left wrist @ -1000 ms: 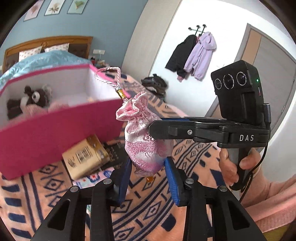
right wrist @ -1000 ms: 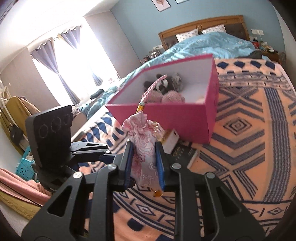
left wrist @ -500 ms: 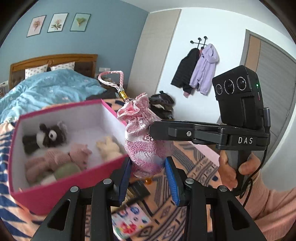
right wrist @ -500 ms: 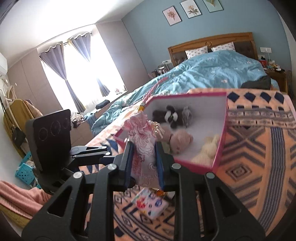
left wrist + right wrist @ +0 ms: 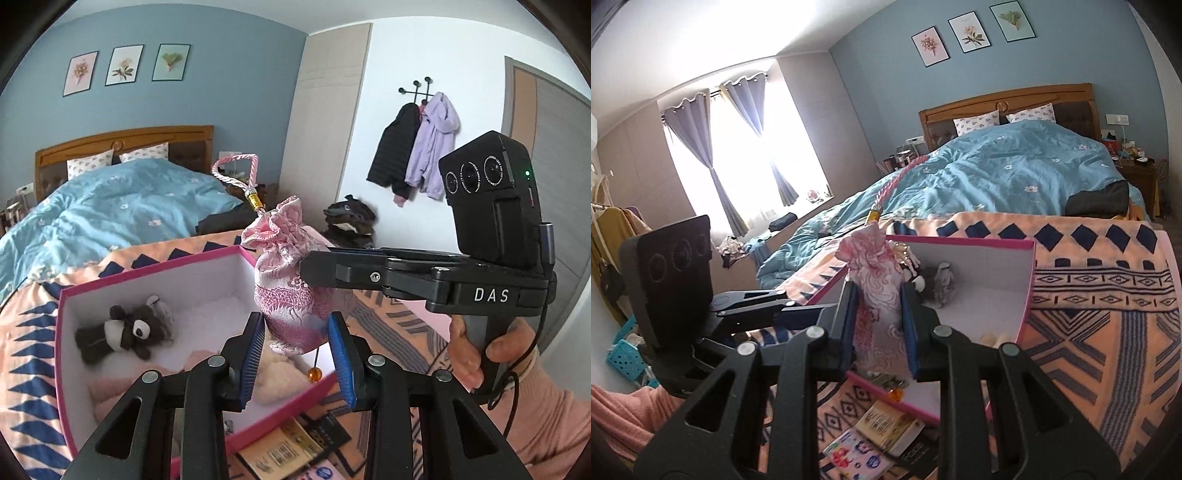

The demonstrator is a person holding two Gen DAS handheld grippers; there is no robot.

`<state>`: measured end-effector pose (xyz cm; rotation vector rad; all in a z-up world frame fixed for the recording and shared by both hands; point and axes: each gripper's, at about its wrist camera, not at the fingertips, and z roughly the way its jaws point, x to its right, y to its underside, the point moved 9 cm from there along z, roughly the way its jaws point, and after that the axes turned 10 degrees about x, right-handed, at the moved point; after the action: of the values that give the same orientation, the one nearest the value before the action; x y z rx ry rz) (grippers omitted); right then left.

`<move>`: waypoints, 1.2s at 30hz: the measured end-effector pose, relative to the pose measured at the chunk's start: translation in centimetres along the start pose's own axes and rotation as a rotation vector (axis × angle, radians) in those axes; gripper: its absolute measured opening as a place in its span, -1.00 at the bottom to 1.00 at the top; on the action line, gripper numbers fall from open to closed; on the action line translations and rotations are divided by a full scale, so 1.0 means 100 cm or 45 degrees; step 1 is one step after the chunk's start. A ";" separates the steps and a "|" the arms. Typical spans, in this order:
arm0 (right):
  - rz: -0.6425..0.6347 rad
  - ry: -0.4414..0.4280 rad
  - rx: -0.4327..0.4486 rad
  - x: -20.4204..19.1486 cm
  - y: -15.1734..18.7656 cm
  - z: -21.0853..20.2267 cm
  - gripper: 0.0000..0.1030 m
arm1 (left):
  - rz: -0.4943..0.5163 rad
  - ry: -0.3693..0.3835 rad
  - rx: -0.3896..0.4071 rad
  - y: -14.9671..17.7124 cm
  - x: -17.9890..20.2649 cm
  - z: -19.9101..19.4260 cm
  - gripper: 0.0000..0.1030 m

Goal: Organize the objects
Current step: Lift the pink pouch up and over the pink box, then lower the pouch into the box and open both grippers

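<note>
A pink satin drawstring pouch (image 5: 291, 284) with a looped cord and an amber bead hangs above the open pink box (image 5: 151, 266). My right gripper (image 5: 880, 328) is shut on the pouch (image 5: 879, 295); in the left wrist view it reaches in from the right (image 5: 314, 271). My left gripper (image 5: 295, 354) is open, its blue pads on either side of the pouch's lower part without touching it. The box (image 5: 1028, 295) holds a dark plush toy (image 5: 125, 332) and some pale soft toys (image 5: 277, 380).
The box sits on an orange patterned blanket (image 5: 1100, 332). A tan booklet (image 5: 890, 428), a colourful card (image 5: 849, 454) and a dark item lie on the blanket below the box's near edge. A bed with a blue duvet (image 5: 1004, 173) lies behind.
Both grippers rose and moved with the pouch from in front of the box to above its opening. The left jaws opened wider around the pouch. The right grip held.
</note>
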<state>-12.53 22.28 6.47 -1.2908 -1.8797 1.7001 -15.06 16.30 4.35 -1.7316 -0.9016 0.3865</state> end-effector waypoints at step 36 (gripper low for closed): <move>0.129 0.239 -0.232 0.092 0.044 0.071 -0.51 | -0.025 -0.171 -0.217 0.026 -0.055 0.085 -0.12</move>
<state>-20.97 24.34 -2.43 -1.5808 -1.9226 1.4221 -23.20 17.63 -2.02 -1.8677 -1.0736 0.4277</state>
